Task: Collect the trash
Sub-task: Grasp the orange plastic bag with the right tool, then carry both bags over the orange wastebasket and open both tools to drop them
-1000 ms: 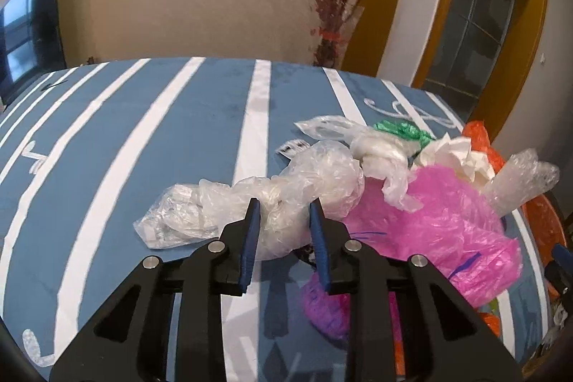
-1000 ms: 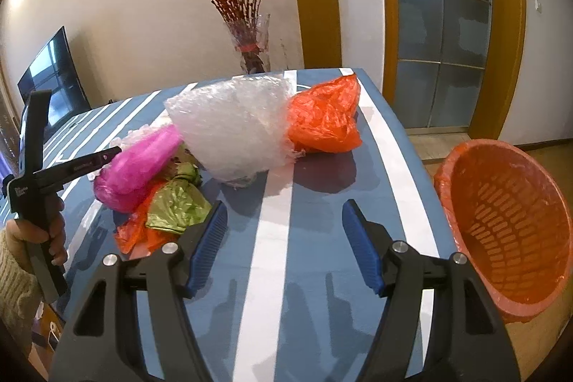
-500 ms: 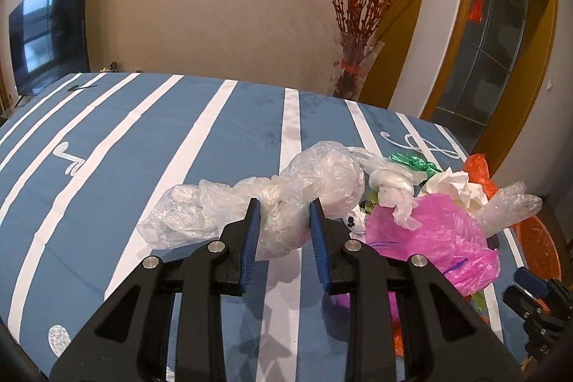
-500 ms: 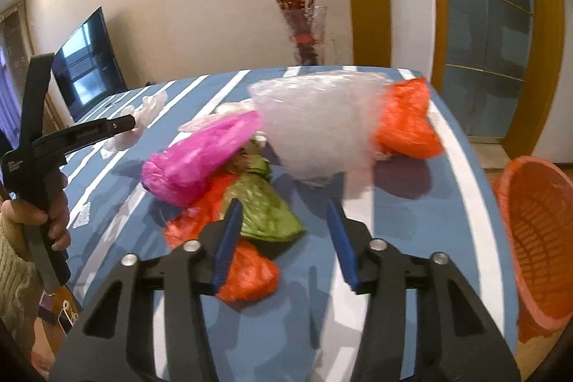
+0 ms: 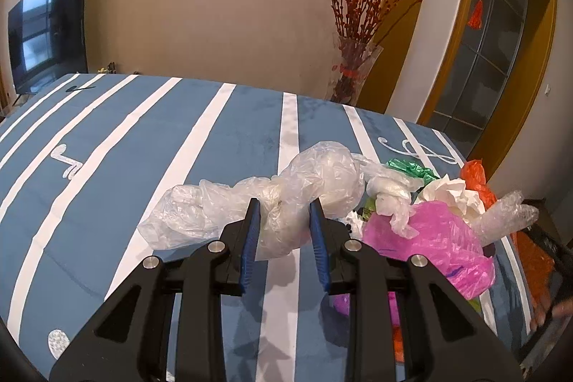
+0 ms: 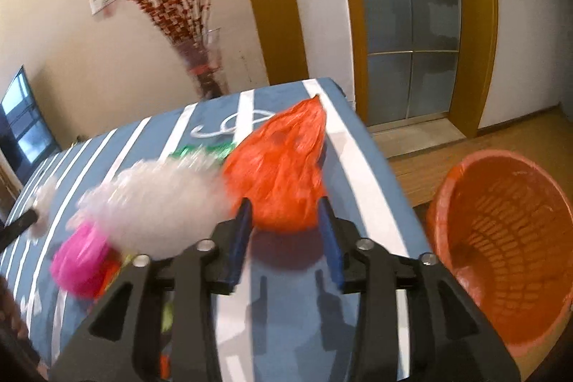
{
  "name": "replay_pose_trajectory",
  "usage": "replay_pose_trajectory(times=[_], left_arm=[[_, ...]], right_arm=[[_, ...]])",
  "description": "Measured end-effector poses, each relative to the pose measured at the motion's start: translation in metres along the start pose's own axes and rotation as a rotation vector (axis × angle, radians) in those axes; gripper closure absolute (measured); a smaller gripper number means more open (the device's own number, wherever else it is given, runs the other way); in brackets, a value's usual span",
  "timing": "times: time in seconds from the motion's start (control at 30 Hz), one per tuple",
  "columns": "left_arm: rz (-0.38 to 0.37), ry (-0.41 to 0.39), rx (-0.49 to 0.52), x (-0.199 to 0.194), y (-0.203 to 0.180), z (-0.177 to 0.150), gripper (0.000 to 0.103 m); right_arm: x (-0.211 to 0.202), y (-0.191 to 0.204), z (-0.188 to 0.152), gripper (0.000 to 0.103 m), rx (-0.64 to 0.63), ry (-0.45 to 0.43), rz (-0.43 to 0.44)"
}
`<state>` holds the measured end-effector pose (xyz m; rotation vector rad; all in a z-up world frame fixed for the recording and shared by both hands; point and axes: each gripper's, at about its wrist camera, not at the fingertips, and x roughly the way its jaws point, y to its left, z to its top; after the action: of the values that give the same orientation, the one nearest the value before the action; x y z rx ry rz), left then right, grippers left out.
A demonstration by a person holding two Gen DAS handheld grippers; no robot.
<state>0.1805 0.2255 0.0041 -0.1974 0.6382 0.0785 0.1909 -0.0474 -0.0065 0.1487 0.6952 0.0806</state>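
The striped blue surface [image 5: 107, 167] carries a loose heap of trash; the orange basket [image 6: 508, 238] stands on the floor off its right edge, well apart from most of it.

The left gripper [image 5: 283, 231] has its jaws pinched on a clear plastic bag [image 5: 272, 199], which looks lifted a little. The bag's long tail droops toward the surface, so on the way to the basket it could snag the pink bag [image 5: 429, 238] beside it or the crumpled white paper [image 5: 451, 192] and drag them off the edge. Slick film could also slip free.

The right gripper [image 6: 286, 231] is blurred; its 2 jaws are opening, with the orange bag [image 6: 283, 174] at their tips and seemingly not pressed. Closing on only a thin fold risks tearing or dropping it short of the basket. The bubble wrap [image 6: 154, 206] touching it may get nudged away.
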Motion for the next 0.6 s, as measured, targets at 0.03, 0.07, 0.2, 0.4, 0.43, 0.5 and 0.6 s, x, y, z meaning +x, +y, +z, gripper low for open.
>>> replay_pose_trajectory(times=[0.03, 0.07, 0.2, 0.4, 0.43, 0.5, 0.6], left_arm=[[-0.001, 0.0, 0.001, 0.001, 0.0, 0.001, 0.076], [0.001, -0.003, 0.003, 0.002, -0.002, 0.002, 0.076], [-0.004, 0.0, 0.011, 0.007, -0.007, 0.004, 0.076], [-0.018, -0.003, 0.024, 0.007, -0.017, 0.008, 0.076], [-0.021, -0.005, 0.026, 0.007, -0.019, 0.009, 0.076], [-0.027, -0.007, 0.027, 0.005, -0.023, 0.011, 0.076], [-0.038, -0.014, 0.032, 0.0, -0.03, 0.013, 0.076]], right_arm=[[0.007, -0.002, 0.004, 0.054, 0.003, 0.005, 0.004], [0.014, -0.004, 0.008, 0.053, 0.008, 0.017, 0.011], [0.05, -0.003, 0.019, 0.044, 0.025, 0.078, 0.048], [0.073, 0.002, 0.008, 0.076, -0.007, 0.147, 0.07], [0.072, 0.001, 0.008, 0.083, -0.014, 0.147, 0.071], [0.064, -0.003, 0.007, 0.091, -0.017, 0.134, 0.078], [0.047, -0.01, 0.007, 0.095, -0.01, 0.103, 0.074]])
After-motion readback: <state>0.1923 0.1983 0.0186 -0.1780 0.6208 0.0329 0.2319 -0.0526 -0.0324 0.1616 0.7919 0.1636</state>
